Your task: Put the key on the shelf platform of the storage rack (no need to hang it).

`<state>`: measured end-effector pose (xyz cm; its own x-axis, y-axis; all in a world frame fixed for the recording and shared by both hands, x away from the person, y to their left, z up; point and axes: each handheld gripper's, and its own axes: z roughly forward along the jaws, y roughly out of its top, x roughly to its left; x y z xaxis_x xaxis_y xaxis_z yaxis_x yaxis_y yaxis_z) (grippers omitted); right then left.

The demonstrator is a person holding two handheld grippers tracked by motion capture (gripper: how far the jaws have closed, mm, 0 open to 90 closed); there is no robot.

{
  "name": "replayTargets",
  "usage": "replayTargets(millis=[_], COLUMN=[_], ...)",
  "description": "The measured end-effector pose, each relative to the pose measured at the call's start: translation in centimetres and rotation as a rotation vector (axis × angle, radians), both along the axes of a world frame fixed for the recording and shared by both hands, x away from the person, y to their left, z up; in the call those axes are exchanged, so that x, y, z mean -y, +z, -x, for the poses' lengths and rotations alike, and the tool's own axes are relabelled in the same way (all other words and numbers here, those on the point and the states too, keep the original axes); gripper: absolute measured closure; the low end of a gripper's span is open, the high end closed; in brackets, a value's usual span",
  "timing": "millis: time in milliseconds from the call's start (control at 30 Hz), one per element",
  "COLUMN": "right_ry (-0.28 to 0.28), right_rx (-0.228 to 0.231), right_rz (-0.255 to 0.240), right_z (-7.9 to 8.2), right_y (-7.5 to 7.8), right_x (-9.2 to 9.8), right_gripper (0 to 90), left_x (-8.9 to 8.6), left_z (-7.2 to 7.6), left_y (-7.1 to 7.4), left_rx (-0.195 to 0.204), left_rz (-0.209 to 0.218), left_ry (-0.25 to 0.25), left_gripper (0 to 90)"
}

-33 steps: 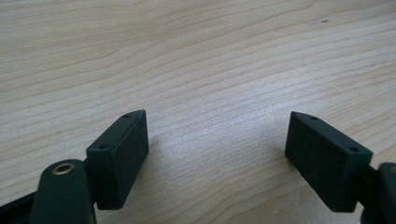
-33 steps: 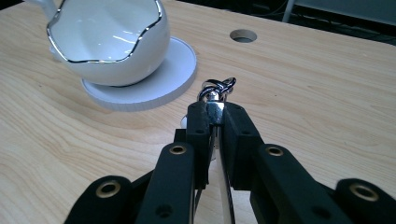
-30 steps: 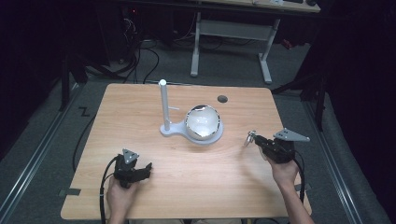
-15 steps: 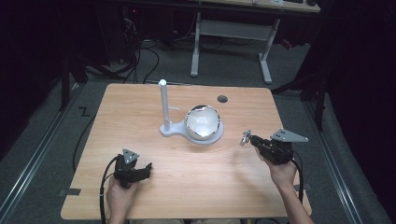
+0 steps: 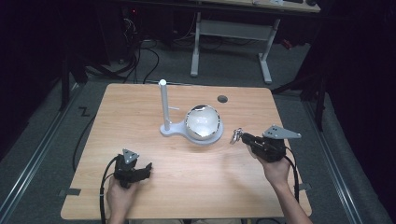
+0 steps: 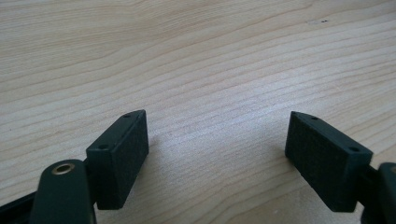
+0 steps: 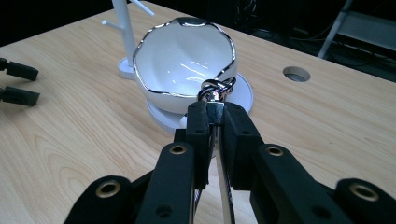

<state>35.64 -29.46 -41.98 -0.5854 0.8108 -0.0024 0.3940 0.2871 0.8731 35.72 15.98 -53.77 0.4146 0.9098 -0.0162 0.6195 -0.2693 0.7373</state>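
Right gripper (image 7: 215, 114), frame centre, clamps a small, light, slippery metal clasp (image 7: 214, 89) by its stem; left gripper (image 6: 217, 154) gapes empty.

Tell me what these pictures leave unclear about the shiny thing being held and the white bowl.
- Metal piece in the right hand-held gripper: the jaws cover most of it in the right gripper view; too small in the high view to identify.
- White bowl: its underside is hidden by its own wall.
- White stand: its top is cut off by the right gripper view's upper edge.

Glossy white bowl (image 7: 184, 65), matt wooden table (image 5: 140, 107).
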Motion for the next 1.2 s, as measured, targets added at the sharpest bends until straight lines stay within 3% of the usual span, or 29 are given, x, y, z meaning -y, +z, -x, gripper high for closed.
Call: replayTargets(millis=[467, 833, 1200], right_ry=[0.062, 0.093, 0.110], right_rx=[0.001, 0.010, -0.004], right_rz=[-0.038, -0.031, -0.026], right_z=[-1.0, -1.6, -3.3], right_y=[1.0, 1.8, 2.3], right_x=[-2.1, -3.6, -5.1], right_gripper=[82.2, 82.2, 82.2], left_x=[0.0, 0.0, 0.0], left_z=[0.0, 0.0, 0.0], left_y=[0.0, 0.0, 0.0], left_rx=[-0.001, -0.001, 0.000], left_rz=[-0.001, -0.001, -0.001], left_ry=[-0.001, -0.001, -0.001], left_gripper=[21.8, 21.8, 21.8])
